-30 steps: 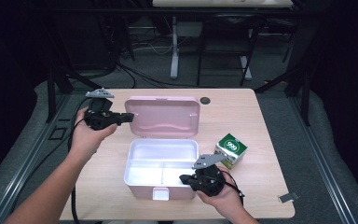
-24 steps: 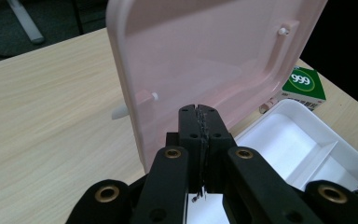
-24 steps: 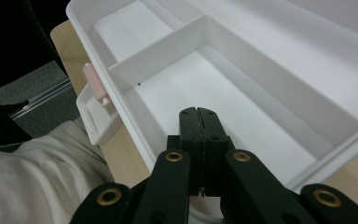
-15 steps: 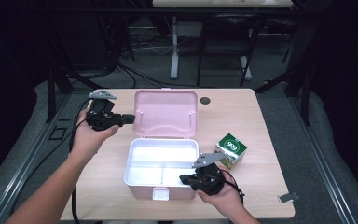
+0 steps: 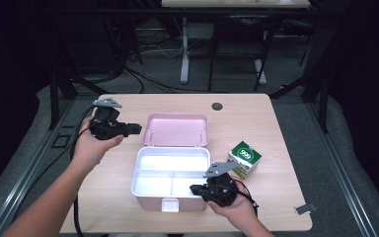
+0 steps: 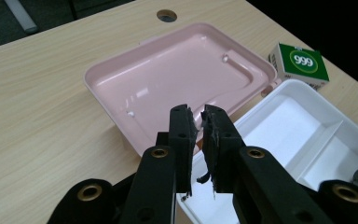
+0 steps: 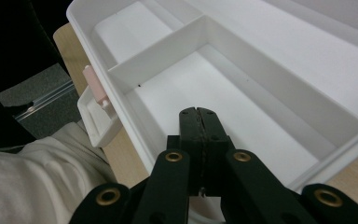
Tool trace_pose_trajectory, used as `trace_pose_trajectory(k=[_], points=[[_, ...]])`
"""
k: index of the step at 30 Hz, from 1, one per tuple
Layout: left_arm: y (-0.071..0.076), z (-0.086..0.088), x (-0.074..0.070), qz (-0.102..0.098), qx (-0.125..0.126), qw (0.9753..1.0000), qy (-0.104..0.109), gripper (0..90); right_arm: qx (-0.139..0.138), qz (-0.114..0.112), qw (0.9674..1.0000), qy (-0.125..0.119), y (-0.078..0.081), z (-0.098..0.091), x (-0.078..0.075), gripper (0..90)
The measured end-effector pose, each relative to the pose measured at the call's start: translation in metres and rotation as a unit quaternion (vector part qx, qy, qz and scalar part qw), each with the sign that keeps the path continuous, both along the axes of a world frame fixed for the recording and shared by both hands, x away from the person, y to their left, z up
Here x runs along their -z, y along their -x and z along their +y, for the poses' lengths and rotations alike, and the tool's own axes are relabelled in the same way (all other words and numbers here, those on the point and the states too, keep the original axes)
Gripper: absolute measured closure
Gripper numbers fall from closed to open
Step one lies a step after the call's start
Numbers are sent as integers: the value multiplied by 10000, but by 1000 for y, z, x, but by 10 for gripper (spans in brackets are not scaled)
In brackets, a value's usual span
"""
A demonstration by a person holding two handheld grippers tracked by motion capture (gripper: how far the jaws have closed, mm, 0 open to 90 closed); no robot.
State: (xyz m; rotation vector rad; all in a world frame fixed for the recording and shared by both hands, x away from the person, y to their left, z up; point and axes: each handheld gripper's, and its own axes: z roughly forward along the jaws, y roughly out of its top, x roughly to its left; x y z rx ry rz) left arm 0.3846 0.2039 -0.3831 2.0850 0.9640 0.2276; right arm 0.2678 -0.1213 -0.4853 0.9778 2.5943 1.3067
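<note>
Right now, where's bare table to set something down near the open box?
Free: the left strip between table edge and box, below the left tool; the back strip around the round hole; the far right beyond the green carton. Crowded: front right, where the right tool rests at the box rim beside the carton.

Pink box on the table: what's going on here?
A person works at the pink box with a gripper in each hand. Its lid already lies flat open behind it. The left gripper, at the lid's left edge, has just been opening, nothing between its jaws. The right gripper sits shut over the box's front right compartment. A green carton stands beside it.
</note>
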Motion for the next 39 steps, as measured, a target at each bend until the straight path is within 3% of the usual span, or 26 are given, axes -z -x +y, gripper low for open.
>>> trace_pose_trajectory(k=[6,11,15,17,19,26,28,32,33,38,39], points=[[2,-5,0,30,344,9986,-410,756,6,-62,10000,2,1,0,0,897],[5,-11,0,-5,722,9941,-808,718,47,-104,9999,55,2,1,-1,866],[8,-19,-1,-20,1051,9890,-1039,708,106,-179,9998,66,3,3,-1,838],[8,-23,-3,5,1257,9844,-1228,708,160,-252,9994,189,4,3,-2,826],[9,-27,-5,-15,1470,9782,-1464,709,140,-273,9994,171,3,4,-3,815],[11,-33,-10,-17,1731,9710,-1651,728,161,-215,9996,112,3,2,-5,798],[12,-34,-10,-33,1830,9660,-1828,735,155,-221,9996,101,3,1,-6,795],[15,-38,-8,-3,2037,9585,-1994,745,155,-217,9996,77,4,-1,-7,792],[15,-40,-8,18,2113,9549,-2085,748,162,-219,9996,73,4,-1,-7,792],[17,-46,-3,63,2294,9458,-2296,754,189,-212,9996,56,4,-3,-8,786],[17,-47,-2,58,2350,9431,-2350,756,207,-227,9995,60,4,-4,-8,785]])
